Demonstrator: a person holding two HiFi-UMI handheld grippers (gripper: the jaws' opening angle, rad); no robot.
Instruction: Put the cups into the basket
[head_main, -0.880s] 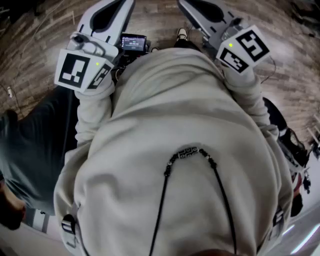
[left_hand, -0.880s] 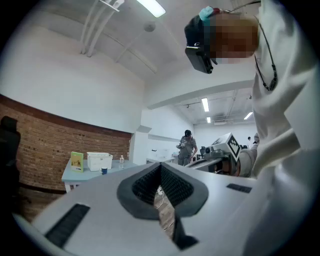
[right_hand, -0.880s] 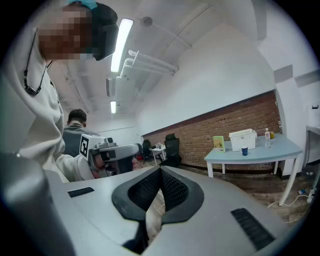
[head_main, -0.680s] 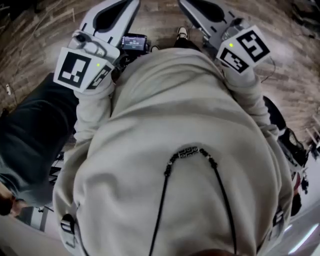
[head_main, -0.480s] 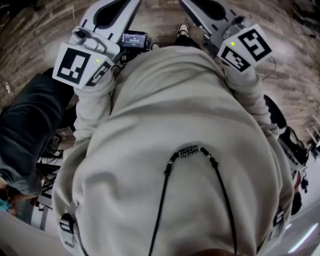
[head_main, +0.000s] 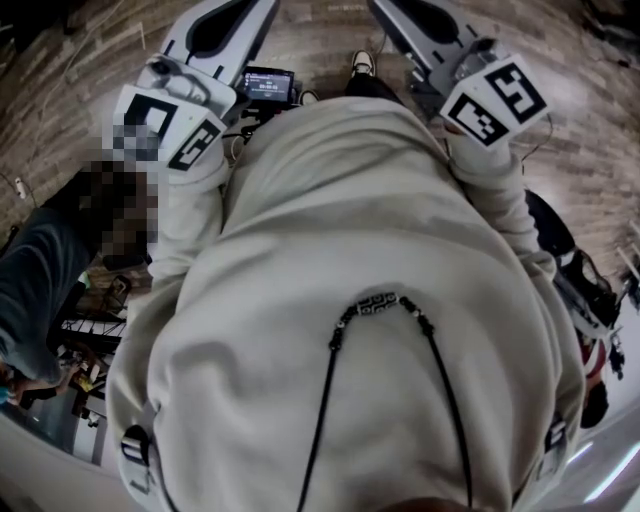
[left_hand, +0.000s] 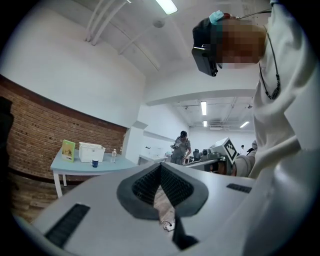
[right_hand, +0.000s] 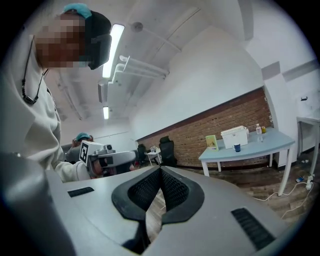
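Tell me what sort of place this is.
Probably an office or lab workroom. A brick wall runs behind a pale blue table with a white basket on it. A black office chair stands nearby, and strip lights hang overhead.

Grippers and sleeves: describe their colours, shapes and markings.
The left gripper and right gripper are light grey, smooth shells with dark ribbed pads lining the jaws. Each carries a white cube with black square markers: left cube, right cube. The person wears cream long sleeves: left sleeve, right sleeve.
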